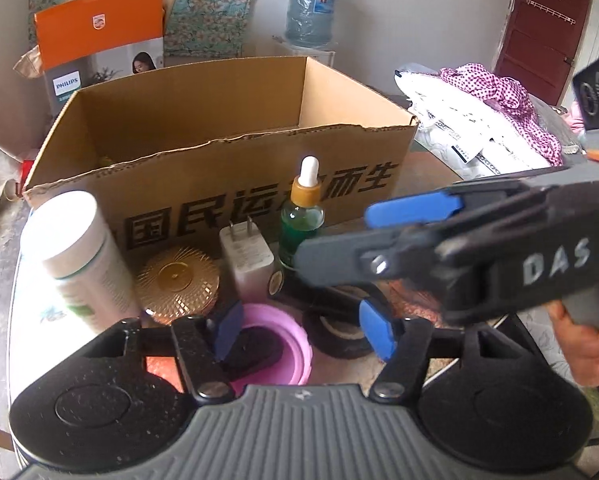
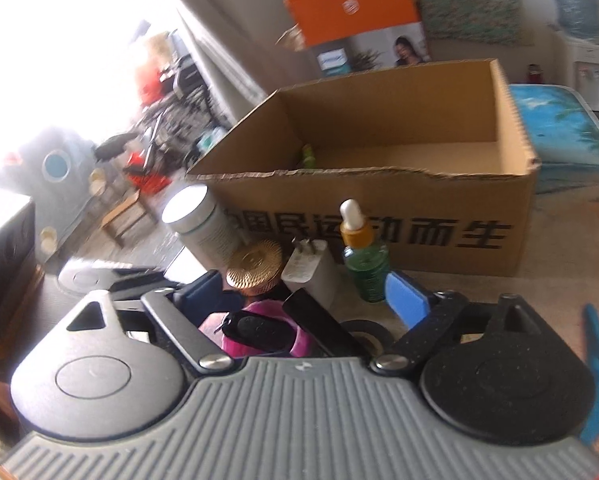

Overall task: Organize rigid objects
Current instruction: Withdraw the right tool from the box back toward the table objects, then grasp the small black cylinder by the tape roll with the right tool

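Observation:
An open cardboard box (image 1: 259, 184) stands behind a row of objects: a white bottle (image 1: 83, 256), a gold ribbed lid (image 1: 177, 280), a white charger plug (image 1: 247, 256) and a green dropper bottle (image 1: 301, 216). Nearer me lie a pink cup (image 1: 283, 344) with a black oval object in it and a black tape roll (image 1: 339, 332). My left gripper (image 1: 303, 332) is open above the pink cup and tape roll. My right gripper (image 1: 339, 236) reaches in from the right, open, close to the dropper bottle (image 2: 365, 264). In the right wrist view the right gripper (image 2: 303, 292) hangs over the pink cup (image 2: 255, 332).
A small green item lies in the box's left corner (image 2: 309, 156). An orange Philips box (image 1: 99, 40) stands behind. Folded cloth (image 1: 483, 120) lies at right. A water jug (image 1: 311, 12) stands by the wall, and a blue-patterned table (image 2: 559, 128) beside the box.

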The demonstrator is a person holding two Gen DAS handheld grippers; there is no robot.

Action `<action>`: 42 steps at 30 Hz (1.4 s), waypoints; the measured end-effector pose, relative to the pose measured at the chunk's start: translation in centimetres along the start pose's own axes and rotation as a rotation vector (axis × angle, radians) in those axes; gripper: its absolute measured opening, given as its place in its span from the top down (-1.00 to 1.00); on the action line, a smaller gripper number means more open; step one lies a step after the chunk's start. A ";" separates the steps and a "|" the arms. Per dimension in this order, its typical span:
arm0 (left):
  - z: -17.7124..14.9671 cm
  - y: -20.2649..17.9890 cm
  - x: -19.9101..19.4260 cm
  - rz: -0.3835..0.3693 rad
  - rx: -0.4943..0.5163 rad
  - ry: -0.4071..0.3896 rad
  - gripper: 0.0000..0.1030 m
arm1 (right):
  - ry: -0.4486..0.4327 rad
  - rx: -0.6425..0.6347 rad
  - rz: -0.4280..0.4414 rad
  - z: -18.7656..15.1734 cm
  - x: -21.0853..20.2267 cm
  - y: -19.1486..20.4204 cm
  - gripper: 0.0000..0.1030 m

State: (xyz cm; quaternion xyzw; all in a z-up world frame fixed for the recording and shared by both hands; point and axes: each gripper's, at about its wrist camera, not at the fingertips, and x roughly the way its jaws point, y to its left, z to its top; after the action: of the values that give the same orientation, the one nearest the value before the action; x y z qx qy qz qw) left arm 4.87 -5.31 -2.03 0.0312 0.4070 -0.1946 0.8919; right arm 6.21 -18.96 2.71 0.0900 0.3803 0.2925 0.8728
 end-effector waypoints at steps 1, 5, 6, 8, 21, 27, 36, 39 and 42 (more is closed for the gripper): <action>0.1 0.0 0.3 0.001 0.000 0.004 -0.19 | 0.013 -0.006 0.014 0.1 0.4 -0.1 -0.48; 0.5 0.3 1.1 -0.003 -0.008 0.022 -0.08 | 0.064 -0.020 0.069 0.6 1.7 -0.6 -0.19; 0.5 0.3 1.3 -0.006 -0.008 0.025 -0.07 | 0.075 -0.023 0.082 0.7 1.9 -0.7 -0.14; 0.6 0.4 1.6 -0.009 -0.009 0.031 -0.05 | 0.096 -0.020 0.105 0.8 2.6 -1.2 -0.02; 1.4 0.0 2.6 -0.016 -0.019 0.024 0.19 | 0.123 0.051 0.228 0.5 4.1 -3.7 0.69; 1.5 -1.0 1.7 -0.017 0.002 -0.016 0.22 | 0.089 0.065 0.228 0.2 2.5 -3.9 0.71; 1.7 -3.6 0.8 -0.022 0.086 -0.078 0.22 | 0.013 0.120 0.214 -0.9 -0.4 -4.9 0.67; 1.8 -4.4 1.0 -0.026 0.109 -0.094 0.22 | -0.007 0.138 0.205 -1.2 -1.3 -5.4 0.66; 1.8 -4.9 1.4 -0.039 0.114 -0.101 0.24 | -0.026 0.149 0.198 -1.6 -2.2 -5.9 0.66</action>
State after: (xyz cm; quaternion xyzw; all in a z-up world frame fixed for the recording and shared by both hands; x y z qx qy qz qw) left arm 5.19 -10.63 -1.31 0.0640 0.3503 -0.2363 0.9041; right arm 6.50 -25.08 0.69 0.1952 0.3788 0.3469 0.8355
